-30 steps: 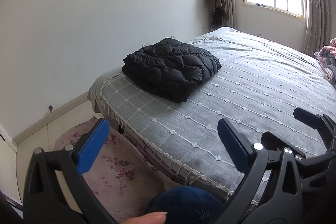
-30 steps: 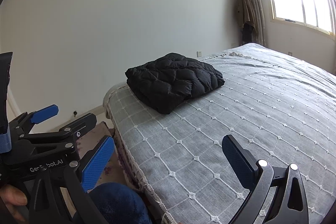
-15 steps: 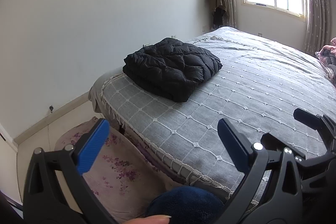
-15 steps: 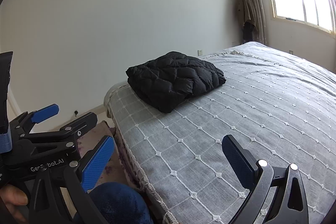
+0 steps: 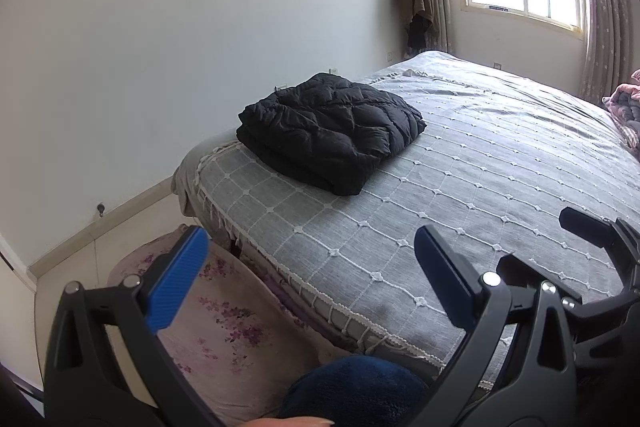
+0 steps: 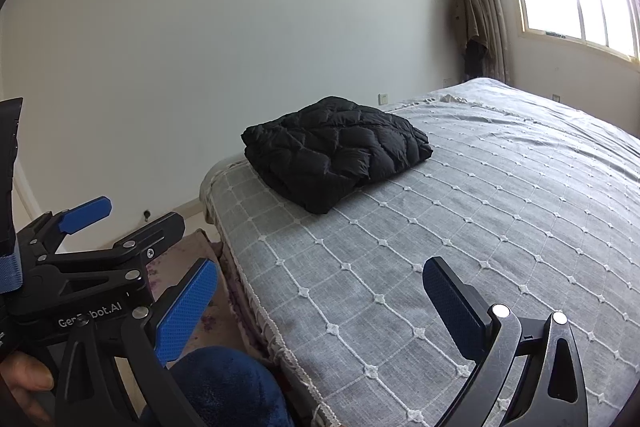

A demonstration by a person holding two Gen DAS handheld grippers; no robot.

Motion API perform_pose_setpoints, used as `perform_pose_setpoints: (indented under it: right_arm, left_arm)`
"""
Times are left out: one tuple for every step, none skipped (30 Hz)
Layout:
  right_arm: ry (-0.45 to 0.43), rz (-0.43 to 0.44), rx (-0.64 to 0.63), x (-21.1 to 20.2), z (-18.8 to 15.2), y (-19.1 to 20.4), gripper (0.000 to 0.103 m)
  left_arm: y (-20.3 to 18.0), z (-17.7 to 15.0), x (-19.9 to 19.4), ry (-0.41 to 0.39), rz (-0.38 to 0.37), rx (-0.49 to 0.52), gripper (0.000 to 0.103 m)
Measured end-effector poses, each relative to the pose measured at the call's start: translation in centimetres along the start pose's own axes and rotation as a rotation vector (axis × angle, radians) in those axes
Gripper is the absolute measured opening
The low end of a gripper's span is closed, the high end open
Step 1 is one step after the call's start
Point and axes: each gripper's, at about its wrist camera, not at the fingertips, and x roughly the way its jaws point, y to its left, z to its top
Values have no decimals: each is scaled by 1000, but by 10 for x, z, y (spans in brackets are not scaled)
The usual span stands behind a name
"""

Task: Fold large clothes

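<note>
A black quilted jacket [image 5: 332, 137] lies folded at centre frame on the grey bed [image 5: 500, 163]. Left gripper [image 5: 308, 279] and right gripper [image 6: 320, 307] hover at lower frame, jaws apart and empty; folding appears done.

Both grippers were black frames with silver screws: the left gripper [image 5: 308, 279] and right gripper [image 6: 320, 303] carried ribbed blue pads [image 6: 184, 311]; white lettering marked one.

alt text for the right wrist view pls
A black quilted jacket, folded into a thick bundle, lies near the corner of a bed with a grey cover. The open right gripper hovers empty at the bed's edge, the left gripper beside it.
</note>
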Motion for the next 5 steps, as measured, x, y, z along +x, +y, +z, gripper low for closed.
perform_pose_setpoints:
  right_arm:
    - [0, 0, 1, 0, 0, 0, 103]
    - [-1, 0, 0, 0, 0, 0, 103]
    - [0, 0, 1, 0, 0, 0, 103]
    - [1, 0, 1, 0, 0, 0, 103]
    - [0, 0, 0, 0, 0, 1, 103]
  left_arm:
    - [0, 0, 0, 0, 1, 0, 102]
    - [1, 0, 0, 1, 0, -1, 102]
    - [1, 0, 0, 1, 0, -3, 102]
    - [1, 0, 0, 0, 0, -2, 102]
    - [1, 0, 1, 1, 0, -2, 102]
